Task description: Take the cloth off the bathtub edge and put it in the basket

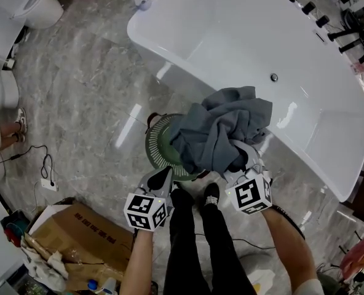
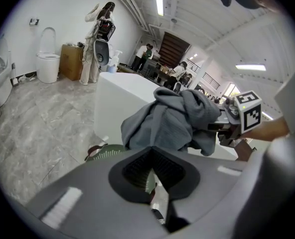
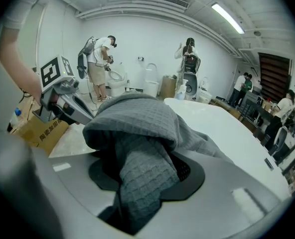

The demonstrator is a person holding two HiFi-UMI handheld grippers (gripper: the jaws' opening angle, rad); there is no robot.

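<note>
My right gripper point(image 1: 245, 160) is clamped on the grey cloth point(image 1: 222, 131), whose folds bury its fingertips. The left gripper point(image 1: 163, 177) holds nothing, and its fingers point(image 2: 137, 168) meet at the tips. The cloth hangs bunched just beyond both sets of fingers and covers most of the green basket point(image 1: 154, 143) below it. I cannot tell whether it touches the bathtub point(image 1: 243, 35) behind. Beside the left fingers lies a cardboard box point(image 1: 65, 232), its print too small to read.
</note>
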